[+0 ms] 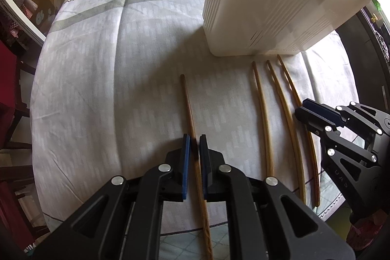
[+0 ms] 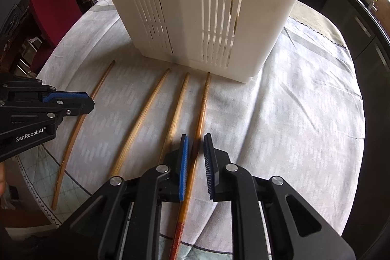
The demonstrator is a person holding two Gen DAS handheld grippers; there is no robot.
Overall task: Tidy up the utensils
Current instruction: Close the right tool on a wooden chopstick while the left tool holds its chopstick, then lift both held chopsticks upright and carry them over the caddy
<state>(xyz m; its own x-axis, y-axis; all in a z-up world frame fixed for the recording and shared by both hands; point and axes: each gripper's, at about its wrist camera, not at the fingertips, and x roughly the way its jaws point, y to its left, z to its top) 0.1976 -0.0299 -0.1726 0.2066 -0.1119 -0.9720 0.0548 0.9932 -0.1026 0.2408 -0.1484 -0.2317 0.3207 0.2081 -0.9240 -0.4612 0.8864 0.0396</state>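
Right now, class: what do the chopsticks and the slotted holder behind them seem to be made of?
Chopsticks: probably wood or bamboo; tan-brown, lengthwise grain, slight sheen that could be lacquer. One has a red end.
Holder: likely moulded plastic; smooth matt white walls, neat vertical vent slots.

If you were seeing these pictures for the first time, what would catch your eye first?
Four chopsticks lie side by side on the pale tablecloth, pointing at a tall white slotted holder behind them. The left claw is shut on the lone leftmost chopstick, and the right claw is shut on the rightmost chopstick, the one with a red end.
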